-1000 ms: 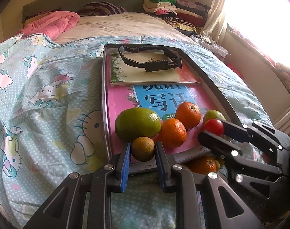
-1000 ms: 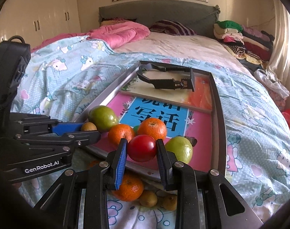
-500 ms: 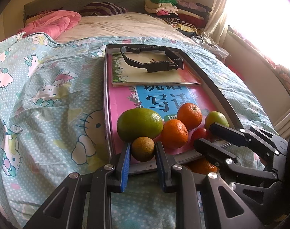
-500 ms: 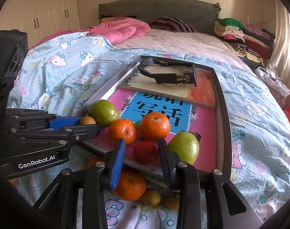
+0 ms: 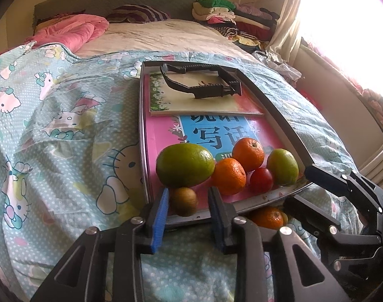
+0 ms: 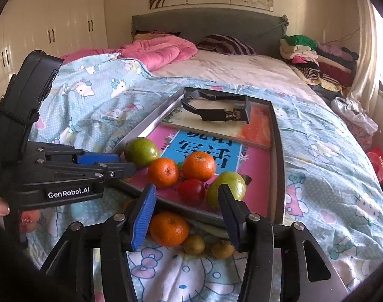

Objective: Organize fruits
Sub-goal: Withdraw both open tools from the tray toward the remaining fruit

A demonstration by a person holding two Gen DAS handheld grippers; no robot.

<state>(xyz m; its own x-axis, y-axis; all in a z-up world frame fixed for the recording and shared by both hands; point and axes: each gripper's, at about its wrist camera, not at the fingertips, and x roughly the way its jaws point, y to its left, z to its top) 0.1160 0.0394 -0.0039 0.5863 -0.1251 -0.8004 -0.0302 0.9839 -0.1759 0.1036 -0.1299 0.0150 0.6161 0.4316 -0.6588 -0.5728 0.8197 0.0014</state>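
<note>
Right gripper (image 6: 186, 201) has just been opening, jaws now apart with the red tomato (image 6: 191, 191) sitting free on the tray (image 6: 279, 151) between 2 oranges (image 6: 163, 172) and a green fruit (image 6: 228, 185). Another orange (image 6: 169, 228) lies on the bedspread (image 6: 329, 156) below, and the left gripper (image 6: 115, 164) reaches in beside it.

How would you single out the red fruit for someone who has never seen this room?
Find the metal tray lying on the cartoon-print quilt. At its near end sits a cluster of fruit; the red fruit is the small glossy one between an orange mandarin and a green fruit, the only red piece there.
</note>
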